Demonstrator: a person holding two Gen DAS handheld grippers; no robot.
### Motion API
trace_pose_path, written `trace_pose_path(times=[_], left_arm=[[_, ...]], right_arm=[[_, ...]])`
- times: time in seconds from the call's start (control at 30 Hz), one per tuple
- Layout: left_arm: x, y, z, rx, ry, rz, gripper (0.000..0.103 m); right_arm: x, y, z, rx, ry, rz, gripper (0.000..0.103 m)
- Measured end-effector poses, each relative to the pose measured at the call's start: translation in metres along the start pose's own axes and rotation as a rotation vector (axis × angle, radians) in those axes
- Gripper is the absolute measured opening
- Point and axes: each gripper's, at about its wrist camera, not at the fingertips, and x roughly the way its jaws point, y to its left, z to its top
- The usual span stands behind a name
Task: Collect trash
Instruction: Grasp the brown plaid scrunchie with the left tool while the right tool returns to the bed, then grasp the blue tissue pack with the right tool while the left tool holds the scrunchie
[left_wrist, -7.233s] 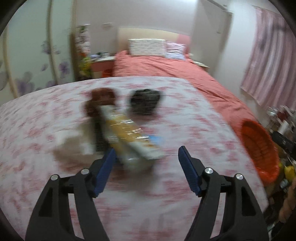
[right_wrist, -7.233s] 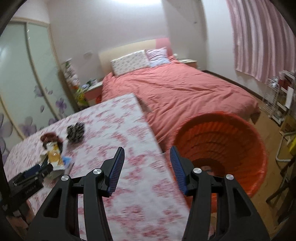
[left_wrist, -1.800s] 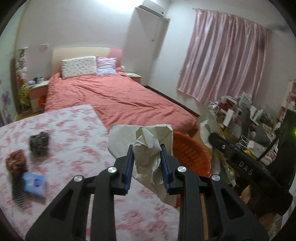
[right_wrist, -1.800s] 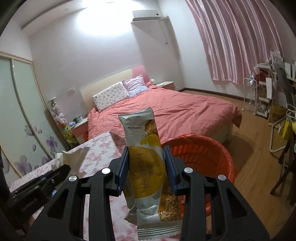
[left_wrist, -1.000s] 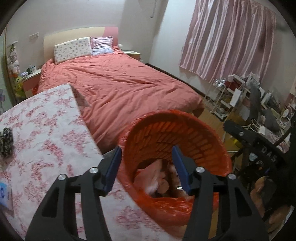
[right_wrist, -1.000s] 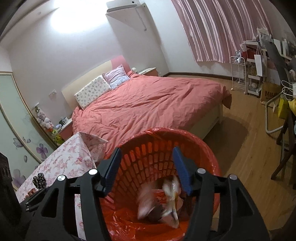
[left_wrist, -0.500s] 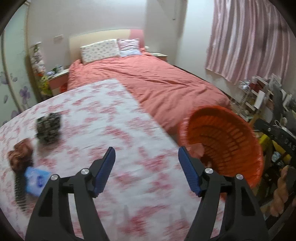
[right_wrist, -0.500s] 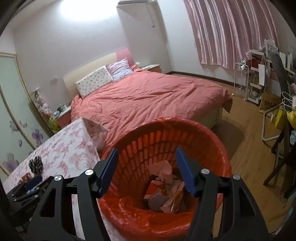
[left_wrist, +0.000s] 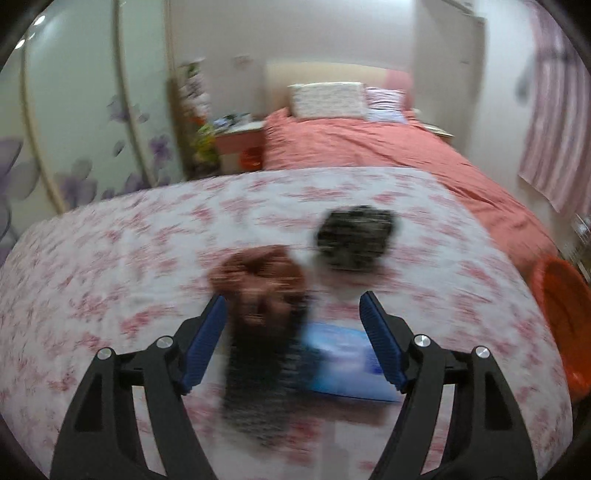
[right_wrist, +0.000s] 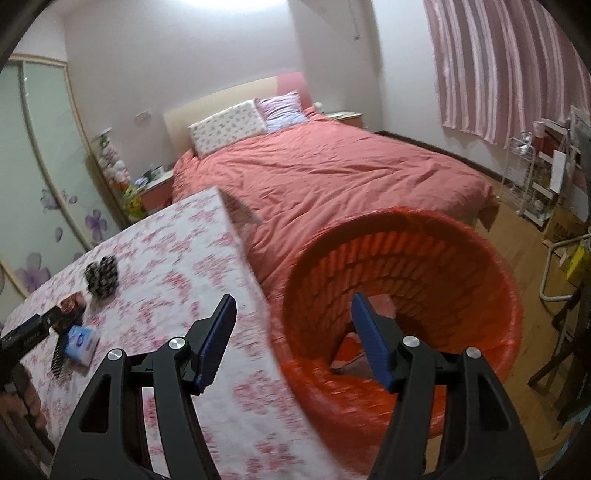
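Hovering left gripper (left_wrist: 291, 332): its jaws are opening wide and gripping nothing; blurred by motion, it is hanging over the things left on the table (left_wrist: 110, 258).
Right gripper (right_wrist: 291, 334): its jaws are standing apart and empty, with the table edge under the left finger and the orange basket (right_wrist: 509, 332) under the right one.
Blue packet (left_wrist: 343, 365): it is lying flat on the floral cloth, seen between the left gripper's blue pads (left_wrist: 205, 343), nearer the right one.
Brown and dark item (left_wrist: 262, 317): it is lying just beside the blue packet, on its left, too smeared to tell what it is.
Black patterned item (left_wrist: 354, 236): it is sitting farther back on the table, apart from the other two.
Orange basket: it is standing on the floor, right against the table's corner, between the table and the bed (right_wrist: 332, 177); crumpled pinkish scraps (right_wrist: 380, 306) are showing at its bottom.
Person's hand (right_wrist: 22, 402): part of it is showing at the lower left edge of the right wrist view, behind the left gripper's dark body.
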Motion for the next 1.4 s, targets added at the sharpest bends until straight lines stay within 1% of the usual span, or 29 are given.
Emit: trace_pose_path(times=[0.07, 0.13, 0.2, 0.27, 0.3, 0.33, 0.4, 0.43, 0.5, 0.6, 0.73, 0.83, 0.9, 1.03, 1.13, 1.2, 1.23, 1.27, 1.33, 1.4], left_arm=[[0.010, 0.017, 0.003, -0.040, 0.029, -0.001, 0.073], [0.019, 0.023, 0.005, -0.055, 0.054, -0.006, 0.073], [0.028, 0.023, 0.006, -0.058, 0.075, -0.006, 0.073], [0.035, 0.021, 0.005, -0.053, 0.097, -0.010, 0.069], [0.038, 0.020, 0.005, -0.047, 0.102, -0.012, 0.063], [0.041, 0.018, 0.005, -0.037, 0.107, -0.011, 0.052], [0.045, 0.017, 0.005, -0.032, 0.110, -0.013, 0.040], [0.044, 0.019, 0.006, -0.038, 0.103, -0.020, 0.035], [0.040, 0.023, 0.009, -0.051, 0.089, -0.030, 0.032], [0.027, 0.035, 0.011, -0.071, 0.048, -0.031, 0.030], [0.008, 0.059, 0.016, -0.104, 0.000, -0.013, 0.030], [-0.007, 0.085, 0.013, -0.121, -0.030, 0.024, 0.030], [-0.012, 0.099, 0.007, -0.118, -0.034, 0.053, 0.030], [-0.013, 0.124, -0.014, -0.098, 0.005, 0.105, 0.031], [-0.005, 0.138, -0.030, -0.106, 0.053, 0.118, 0.032], [0.002, 0.144, -0.039, -0.122, 0.085, 0.112, 0.034], [0.005, 0.145, -0.042, -0.128, 0.095, 0.110, 0.037], [0.007, 0.148, -0.043, -0.142, 0.112, 0.093, 0.037], [0.006, 0.152, -0.045, -0.155, 0.103, 0.085, 0.038], [0.008, 0.152, -0.046, -0.155, 0.112, 0.080, 0.039]], right_arm=[[0.000, 0.011, -0.002, -0.020, 0.007, 0.017, 0.065], [-0.001, 0.022, -0.004, -0.040, 0.013, 0.029, 0.065], [-0.001, 0.034, -0.005, -0.064, 0.020, 0.043, 0.065], [-0.002, 0.044, -0.007, -0.085, 0.025, 0.051, 0.065], [-0.002, 0.048, -0.008, -0.093, 0.027, 0.054, 0.065], [-0.001, 0.053, -0.009, -0.104, 0.031, 0.056, 0.065], [-0.001, 0.060, -0.010, -0.120, 0.038, 0.061, 0.065], [-0.001, 0.065, -0.012, -0.128, 0.042, 0.064, 0.065], [-0.001, 0.073, -0.014, -0.141, 0.049, 0.069, 0.065], [0.001, 0.084, -0.017, -0.157, 0.062, 0.081, 0.065], [0.003, 0.102, -0.021, -0.182, 0.076, 0.104, 0.065], [0.005, 0.118, -0.026, -0.207, 0.089, 0.125, 0.065], [0.007, 0.130, -0.029, -0.226, 0.099, 0.139, 0.065], [0.018, 0.157, -0.036, -0.266, 0.133, 0.179, 0.065], [0.029, 0.178, -0.043, -0.303, 0.172, 0.208, 0.065], [0.037, 0.193, -0.050, -0.334, 0.204, 0.219, 0.065], [0.039, 0.198, -0.053, -0.345, 0.217, 0.226, 0.065], [0.040, 0.202, -0.055, -0.354, 0.229, 0.234, 0.065], [0.045, 0.214, -0.062, -0.378, 0.259, 0.257, 0.065], [0.049, 0.224, -0.068, -0.396, 0.276, 0.263, 0.065]])
